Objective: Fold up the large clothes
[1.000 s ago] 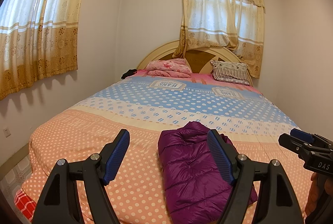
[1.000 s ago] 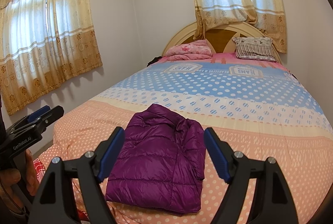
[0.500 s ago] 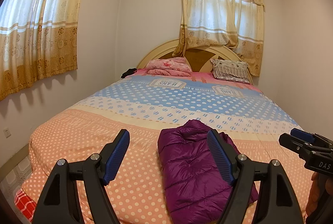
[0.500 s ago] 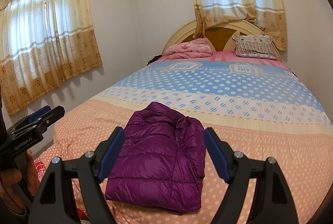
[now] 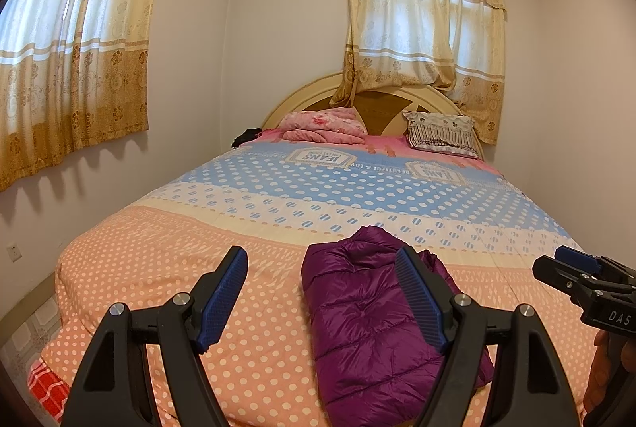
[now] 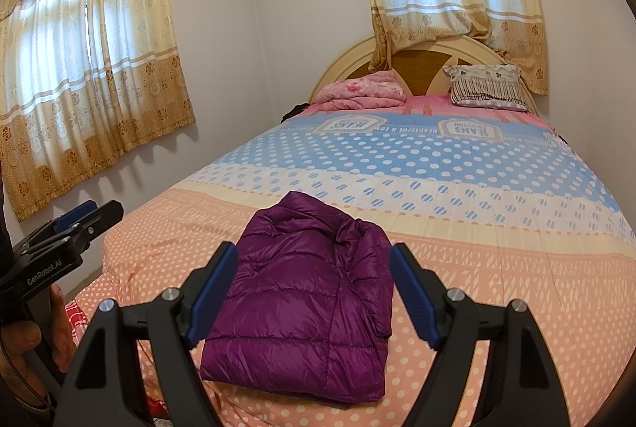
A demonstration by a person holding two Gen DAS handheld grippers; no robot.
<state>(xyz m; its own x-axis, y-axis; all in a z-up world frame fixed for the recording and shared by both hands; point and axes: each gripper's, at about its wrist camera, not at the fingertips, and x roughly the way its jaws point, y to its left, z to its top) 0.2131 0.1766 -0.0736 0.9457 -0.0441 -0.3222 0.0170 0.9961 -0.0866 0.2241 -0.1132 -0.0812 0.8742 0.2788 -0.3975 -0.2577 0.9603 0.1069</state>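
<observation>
Left tongs (image 5: 322, 292), right tongs (image 6: 314, 288) spread, empty, above folded purple jacket (image 6: 306, 292) on bed (image 6: 497, 228).

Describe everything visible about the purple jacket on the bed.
The purple jacket is a shiny, quilted puffer with stitched horizontal channels, looking like thin nylon over padding. It lies folded into a compact, roughly rectangular bundle, its rumpled collar end toward the headboard and a sleeve or side panel tucked over along one side. It rests flat on the peach polka-dot part of the bedspread, near the foot of the bed. Nothing else touches it; both grippers' jaws stand open, apart from it.
</observation>
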